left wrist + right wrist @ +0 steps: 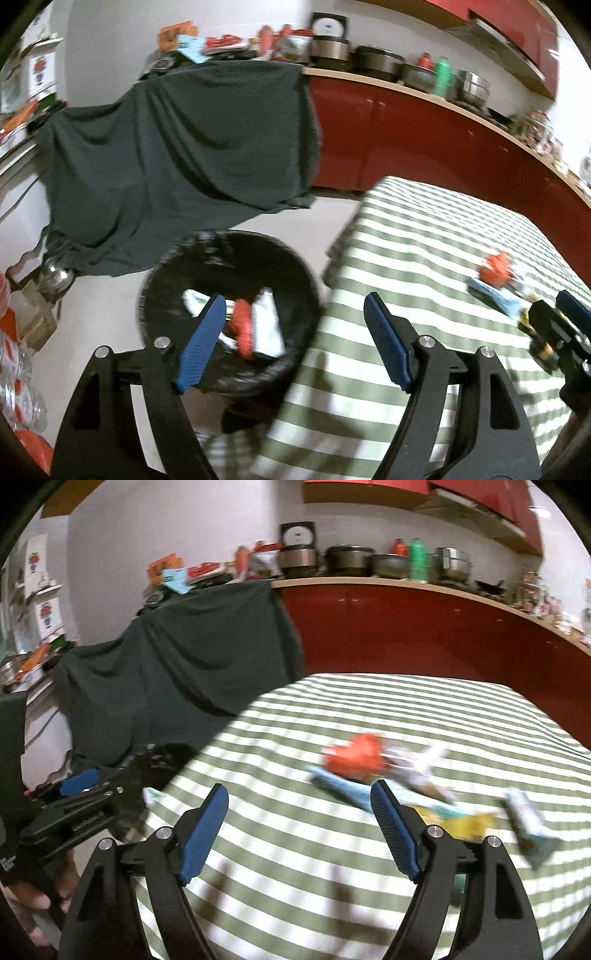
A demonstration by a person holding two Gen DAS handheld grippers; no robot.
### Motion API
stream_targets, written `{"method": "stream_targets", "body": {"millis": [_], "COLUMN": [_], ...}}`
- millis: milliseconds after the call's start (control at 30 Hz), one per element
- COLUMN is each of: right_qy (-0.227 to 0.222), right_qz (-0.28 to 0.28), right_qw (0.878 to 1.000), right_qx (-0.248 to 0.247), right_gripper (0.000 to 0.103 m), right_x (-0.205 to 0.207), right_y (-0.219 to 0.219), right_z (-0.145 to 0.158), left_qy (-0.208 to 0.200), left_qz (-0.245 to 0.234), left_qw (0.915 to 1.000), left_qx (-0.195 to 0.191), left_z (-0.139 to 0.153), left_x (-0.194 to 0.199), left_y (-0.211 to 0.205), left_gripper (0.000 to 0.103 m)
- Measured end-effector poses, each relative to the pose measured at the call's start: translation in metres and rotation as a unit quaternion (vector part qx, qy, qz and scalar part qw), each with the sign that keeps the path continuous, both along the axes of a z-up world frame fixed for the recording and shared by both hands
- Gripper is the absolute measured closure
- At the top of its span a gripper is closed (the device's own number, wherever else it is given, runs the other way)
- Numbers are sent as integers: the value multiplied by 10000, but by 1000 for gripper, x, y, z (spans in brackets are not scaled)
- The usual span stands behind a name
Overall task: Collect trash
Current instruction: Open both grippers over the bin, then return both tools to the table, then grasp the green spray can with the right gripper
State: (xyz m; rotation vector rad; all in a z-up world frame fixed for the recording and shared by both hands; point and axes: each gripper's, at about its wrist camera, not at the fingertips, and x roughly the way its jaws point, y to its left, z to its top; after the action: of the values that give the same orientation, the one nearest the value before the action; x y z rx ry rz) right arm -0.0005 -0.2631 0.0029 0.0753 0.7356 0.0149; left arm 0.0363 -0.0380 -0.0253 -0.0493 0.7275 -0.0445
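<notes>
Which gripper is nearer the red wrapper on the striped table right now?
Right. The right gripper hangs open just short of the red wrapper, nothing between its fingers. The left gripper is open over the black bin's edge, farther off.

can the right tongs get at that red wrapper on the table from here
Probably yes. The right tongs are open and empty, and the red wrapper lies just ahead on the striped tablecloth with only bare cloth between. Other wrappers crowd its right side.

Wrappers on bench (pixel 332 849) motion-blurred; print unreadable. Red wrapper (pixel 354 758) hides part of blue packet (pixel 343 788). Bin (pixel 295 273) contents smeared; near rim behind left gripper (pixel 291 343).
</notes>
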Motion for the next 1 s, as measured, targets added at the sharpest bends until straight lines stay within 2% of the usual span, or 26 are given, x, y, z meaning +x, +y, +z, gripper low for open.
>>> {"method": "stream_targets", "body": {"millis": [167, 333, 433, 567, 1000], "right_qy": [38, 239, 391, 565, 990], "right_qz": [-423, -566, -531, -436, -74], "right_qw": [9989, 9978, 9975, 9973, 9951], "right_qx": [-187, -255, -257, -156, 31], "right_gripper": [26, 27, 33, 44, 57], "right_x": [-23, -40, -43, -41, -22], "right_y": [-46, -78, -86, -90, -77], "right_z": [0, -14, -23, -35, -53], "left_qy": [96, 156, 169, 186, 309], "left_qz": [-353, -588, -668, -685, -503], "left_qw": [9993, 9981, 9975, 9973, 9981], "left_qx": [18, 64, 133, 208, 163], "left_z": [0, -1, -3, -4, -12], "left_x": [-9, -18, -21, -22, -8], "left_y": [-43, -77, -89, -95, -78], "left_gripper": [28, 27, 27, 27, 27]}}
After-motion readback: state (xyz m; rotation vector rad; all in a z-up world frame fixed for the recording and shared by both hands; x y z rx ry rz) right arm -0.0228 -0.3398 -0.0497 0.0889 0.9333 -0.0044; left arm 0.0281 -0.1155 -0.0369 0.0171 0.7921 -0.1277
